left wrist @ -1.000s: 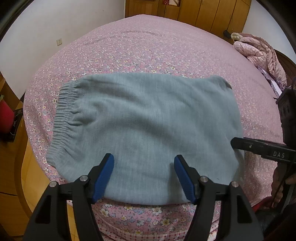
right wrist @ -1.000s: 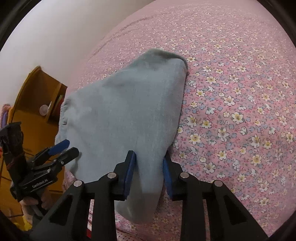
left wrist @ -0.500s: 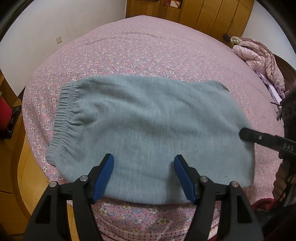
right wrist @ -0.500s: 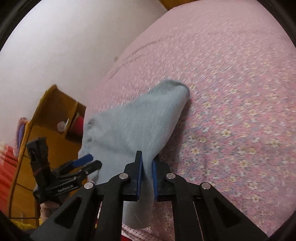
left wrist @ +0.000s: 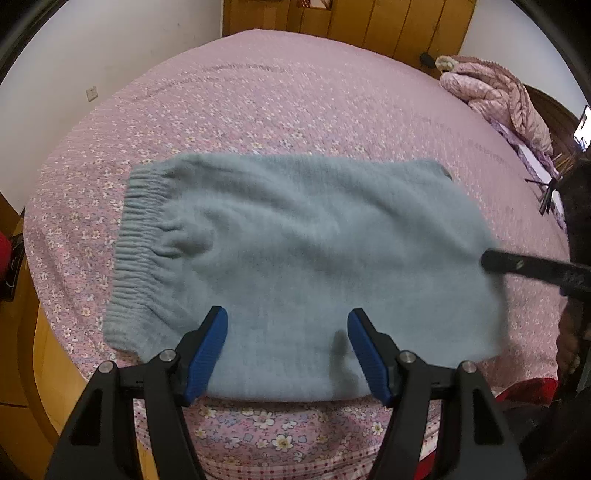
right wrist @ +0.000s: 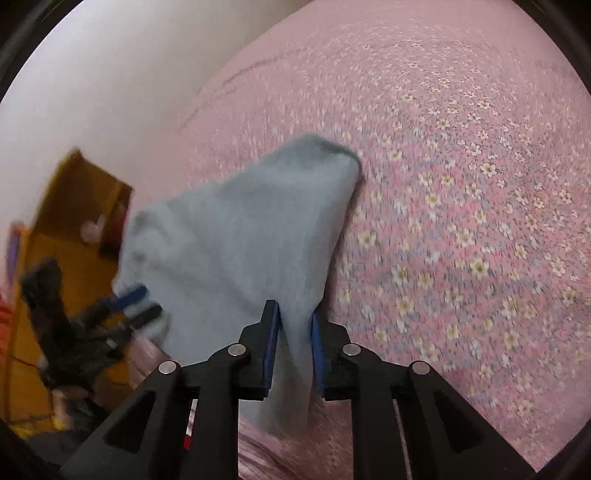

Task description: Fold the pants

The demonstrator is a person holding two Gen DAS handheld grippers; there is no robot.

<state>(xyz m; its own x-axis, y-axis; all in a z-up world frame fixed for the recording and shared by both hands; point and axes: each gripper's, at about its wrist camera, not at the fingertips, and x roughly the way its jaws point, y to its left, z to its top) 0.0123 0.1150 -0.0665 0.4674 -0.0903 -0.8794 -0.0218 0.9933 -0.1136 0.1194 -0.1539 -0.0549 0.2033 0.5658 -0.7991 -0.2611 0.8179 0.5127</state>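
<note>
The folded grey-blue pants (left wrist: pixel 303 258) lie on the pink flowered bed (left wrist: pixel 295 103), waistband at the left. My left gripper (left wrist: pixel 287 350) is open and empty, its blue pads hovering over the pants' near edge. My right gripper (right wrist: pixel 293 343) has its jaws partly apart with the pants' right end (right wrist: pixel 251 236) between the pads; the cloth rises toward it. The right gripper's finger also shows at the right of the left wrist view (left wrist: pixel 532 267). The left gripper shows blurred at the left of the right wrist view (right wrist: pixel 129 302).
A pink quilted jacket (left wrist: pixel 495 92) lies at the bed's far right. Wooden wardrobe doors (left wrist: pixel 369 22) stand behind the bed. A wooden cabinet (right wrist: pixel 66 221) and wooden floor are beside the bed's left edge. The bed's near edge runs just under the left gripper.
The right gripper closed on the pants' right end, pulled it rightward, and its jaws have now parted slightly. The pants stretched out flatter. The left gripper stayed open in place.
</note>
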